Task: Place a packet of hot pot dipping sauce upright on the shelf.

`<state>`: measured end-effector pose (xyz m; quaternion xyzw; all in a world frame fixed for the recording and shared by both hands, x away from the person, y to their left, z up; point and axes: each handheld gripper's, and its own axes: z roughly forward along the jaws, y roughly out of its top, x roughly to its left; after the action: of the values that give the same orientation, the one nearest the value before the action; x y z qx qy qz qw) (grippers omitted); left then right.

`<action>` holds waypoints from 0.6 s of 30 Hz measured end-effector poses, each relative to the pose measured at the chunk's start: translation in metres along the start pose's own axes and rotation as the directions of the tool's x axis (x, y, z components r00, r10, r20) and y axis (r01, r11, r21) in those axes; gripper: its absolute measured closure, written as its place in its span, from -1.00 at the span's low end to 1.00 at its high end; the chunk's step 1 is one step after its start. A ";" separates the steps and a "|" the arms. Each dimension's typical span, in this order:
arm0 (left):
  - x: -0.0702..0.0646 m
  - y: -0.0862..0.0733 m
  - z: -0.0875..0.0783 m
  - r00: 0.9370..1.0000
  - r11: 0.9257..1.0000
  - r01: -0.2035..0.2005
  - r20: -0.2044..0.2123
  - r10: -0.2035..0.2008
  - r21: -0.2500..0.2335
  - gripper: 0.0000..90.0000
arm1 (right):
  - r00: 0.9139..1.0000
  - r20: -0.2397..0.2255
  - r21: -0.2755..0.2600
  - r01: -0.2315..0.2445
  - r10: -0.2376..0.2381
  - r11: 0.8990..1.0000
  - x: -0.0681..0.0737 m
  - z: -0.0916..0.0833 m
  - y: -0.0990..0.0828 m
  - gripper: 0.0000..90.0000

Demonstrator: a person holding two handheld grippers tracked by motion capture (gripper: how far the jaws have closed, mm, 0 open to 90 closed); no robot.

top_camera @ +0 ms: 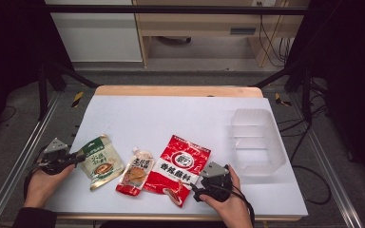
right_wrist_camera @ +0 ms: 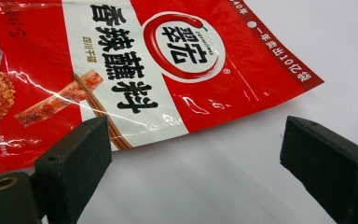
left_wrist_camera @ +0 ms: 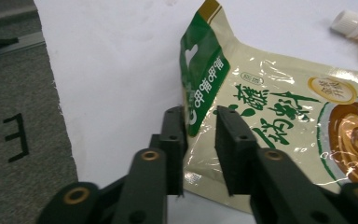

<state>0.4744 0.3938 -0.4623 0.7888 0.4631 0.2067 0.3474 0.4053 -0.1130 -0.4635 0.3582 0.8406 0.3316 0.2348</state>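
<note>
A green and cream pouch lies at the front left of the white table top. My left gripper meets it from the left. In the left gripper view the jaws of that gripper stand close together, pinching the green left edge of the pouch, which lifts up between them. A red pouch lies in the front middle. My right gripper sits just right of its near corner. In the right gripper view that gripper is open wide over bare table, with the red pouch just beyond the fingertips.
A small spouted pouch lies between the two larger pouches; its white cap appears in the left gripper view. A clear plastic bin stands at the right. The table's left edge drops to grey floor.
</note>
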 end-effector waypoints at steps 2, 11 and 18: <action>-0.002 0.002 -0.001 1.000 1.000 -0.025 -0.016 0.025 0.013 0.97 | 1.000 0.001 0.004 -0.001 0.001 1.000 0.001 0.000 0.000 -0.79; -0.010 0.008 -0.026 0.997 0.997 -0.063 -0.044 0.061 -0.041 1.00 | 1.000 0.003 -0.004 -0.003 0.003 1.000 0.000 -0.001 0.000 -0.79; -0.024 0.023 -0.063 0.994 0.985 -0.110 -0.038 0.106 -0.134 1.00 | 1.000 0.002 -0.006 0.001 -0.001 1.000 0.000 -0.002 0.001 -0.79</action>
<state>0.4353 0.3874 -0.4034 0.7840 0.4097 0.2683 0.3814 0.4046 -0.1131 -0.4620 0.3573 0.8395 0.3338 0.2367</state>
